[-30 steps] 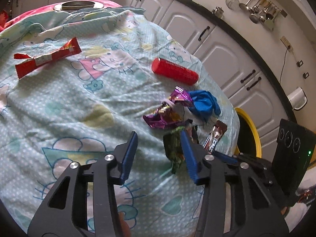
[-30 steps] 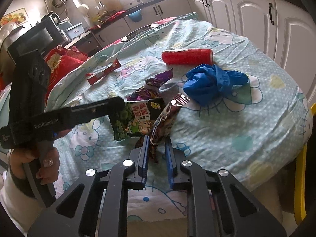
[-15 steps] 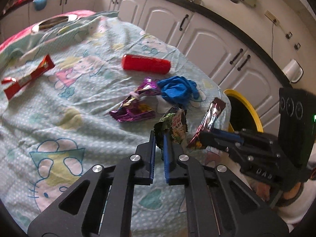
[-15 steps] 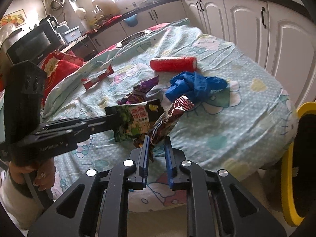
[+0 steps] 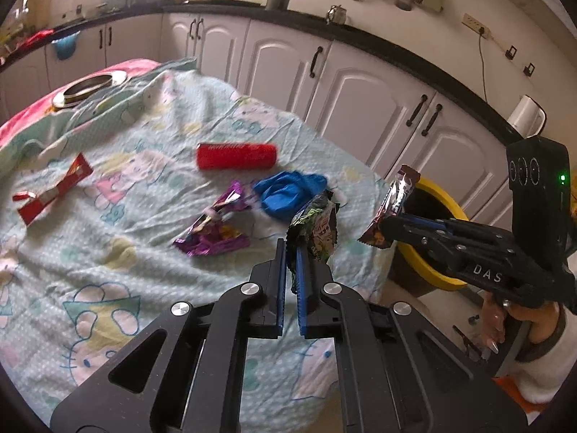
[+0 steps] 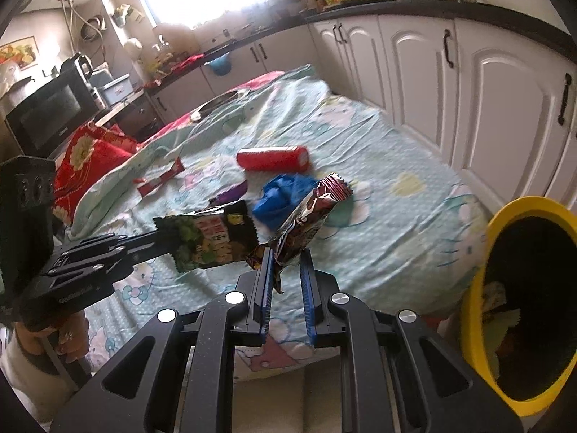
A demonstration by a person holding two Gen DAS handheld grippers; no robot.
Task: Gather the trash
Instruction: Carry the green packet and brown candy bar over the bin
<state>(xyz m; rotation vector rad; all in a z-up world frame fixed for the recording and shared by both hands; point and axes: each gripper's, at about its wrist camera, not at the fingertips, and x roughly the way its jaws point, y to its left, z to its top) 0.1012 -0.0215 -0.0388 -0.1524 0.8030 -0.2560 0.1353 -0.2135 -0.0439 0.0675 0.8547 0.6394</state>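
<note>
My left gripper (image 5: 291, 249) is shut on a green snack wrapper (image 5: 317, 229) and holds it in the air above the table's near edge; the wrapper also shows in the right wrist view (image 6: 212, 240). My right gripper (image 6: 285, 256) is shut on a brown candy wrapper (image 6: 310, 214), also seen in the left wrist view (image 5: 395, 204), raised beside the yellow-rimmed trash bin (image 6: 472, 310). On the table lie a purple wrapper (image 5: 216, 231), a blue glove (image 5: 288, 191), a red tube (image 5: 236, 156) and a red candy wrapper (image 5: 52, 191).
The table wears a light-blue cartoon cloth (image 5: 108, 252). The bin (image 5: 438, 195) stands on the floor by the table's right edge. White cabinets (image 5: 360, 101) run behind. A metal bowl (image 5: 88, 86) sits at the far end. A microwave (image 6: 47, 115) stands at left.
Both grippers have lifted and moved right toward the bin with their wrappers. The left gripper, open one second ago, has shut on the green wrapper.
</note>
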